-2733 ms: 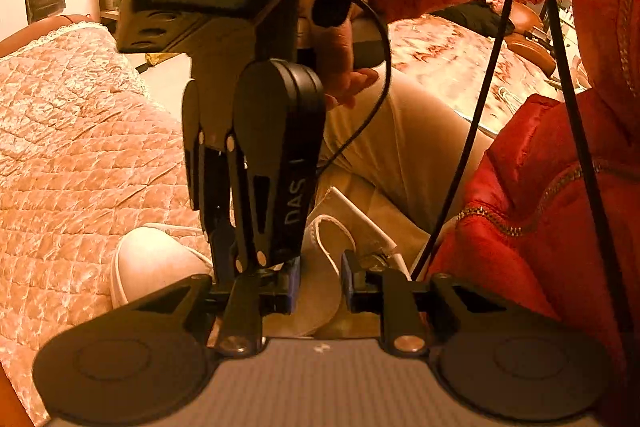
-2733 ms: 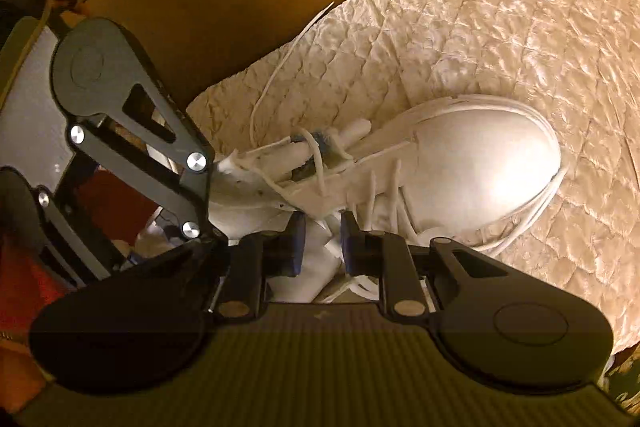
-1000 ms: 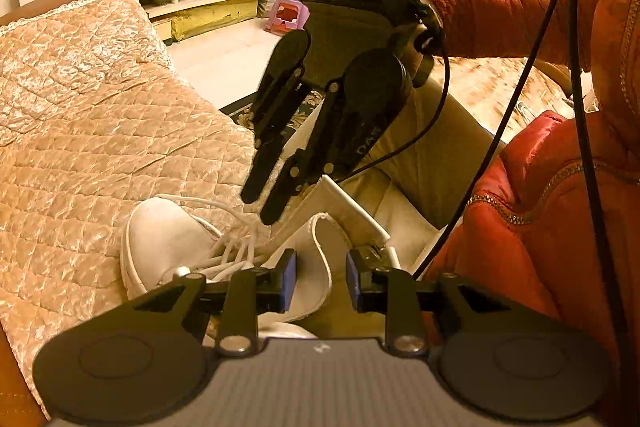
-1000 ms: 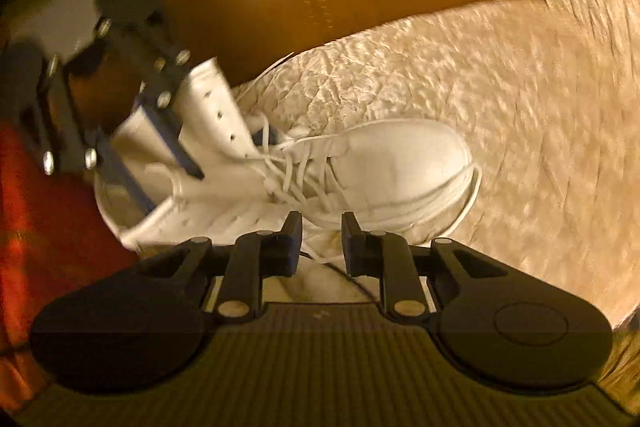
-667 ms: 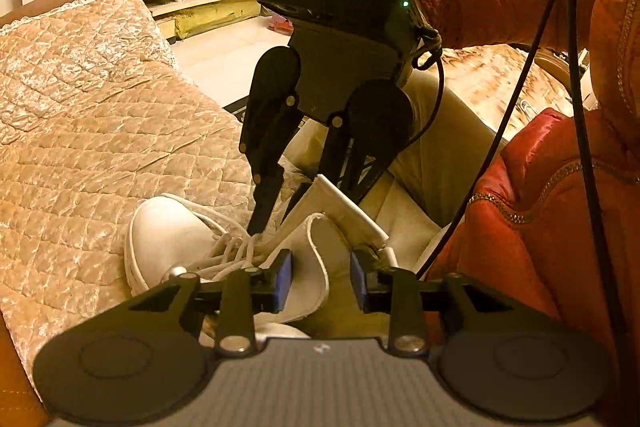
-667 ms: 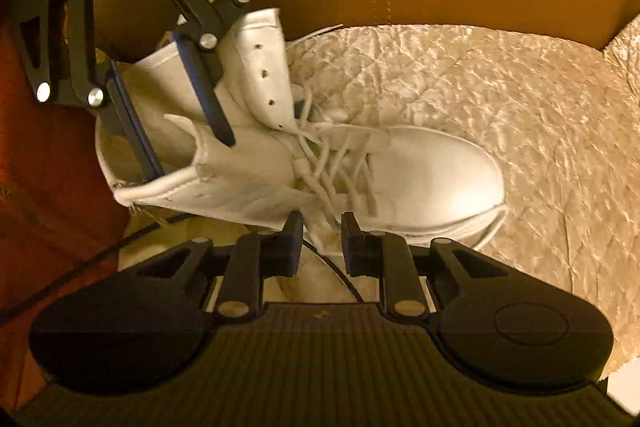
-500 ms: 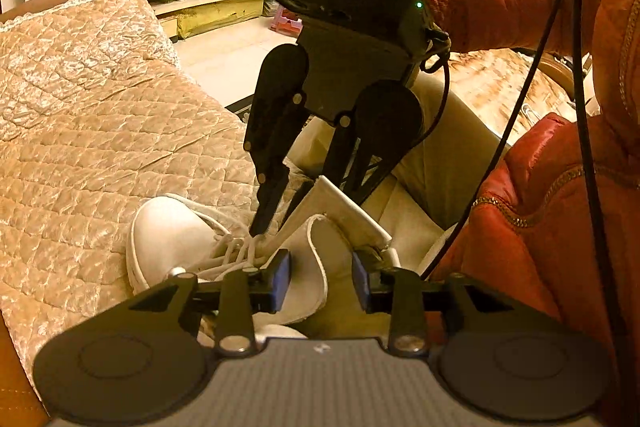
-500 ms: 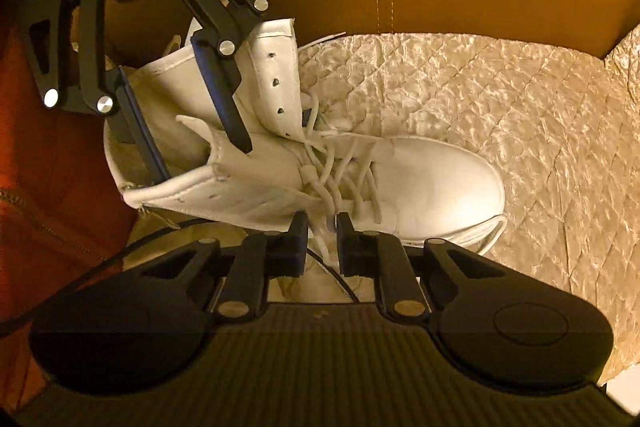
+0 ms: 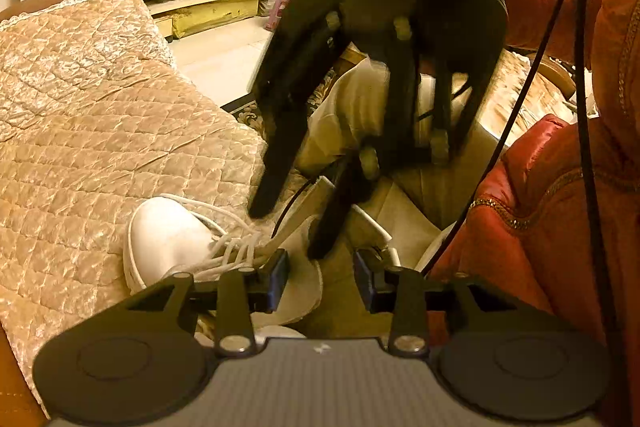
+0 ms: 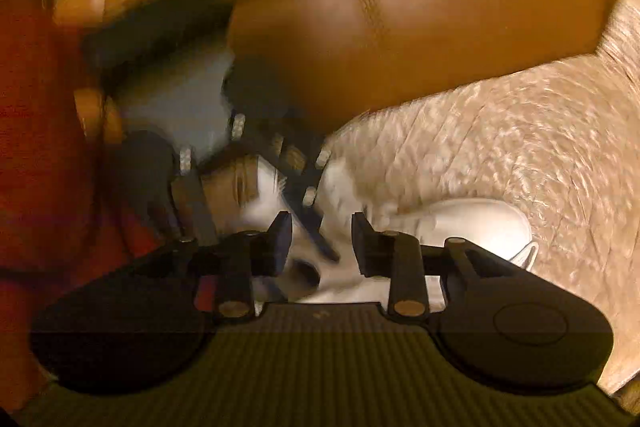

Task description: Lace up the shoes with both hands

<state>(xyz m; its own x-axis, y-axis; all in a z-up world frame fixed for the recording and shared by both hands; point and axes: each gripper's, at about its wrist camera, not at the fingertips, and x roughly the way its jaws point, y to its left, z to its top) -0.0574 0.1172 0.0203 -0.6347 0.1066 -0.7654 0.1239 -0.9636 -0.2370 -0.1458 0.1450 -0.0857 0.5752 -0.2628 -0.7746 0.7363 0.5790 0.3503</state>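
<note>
The white shoe (image 9: 168, 239) lay on its sole on the quilted cover (image 9: 88, 131), toe pointing away from the person, heel end toward the lap. Laces (image 9: 232, 251) crossed the lower eyelets, while the upper flaps (image 9: 304, 211) stood splayed apart; whether those top eyelets carried any lace could not be told.

The left gripper (image 9: 322, 277) sat low at the ankle opening, jaws parted with a plain gap and nothing between them. To its right, in the same view, the right gripper (image 9: 294, 229) hung over the tongue area, smeared by motion, its fingers spread with the tips apart and no lace visible in them.

The right wrist view was heavily blurred, so the lace ends could not be found there. With both tools crowded over one small opening, they could collide. A blind pinch at that speed might catch a flap rather than a lace, or drag the light shoe across the slippery cover.
</note>
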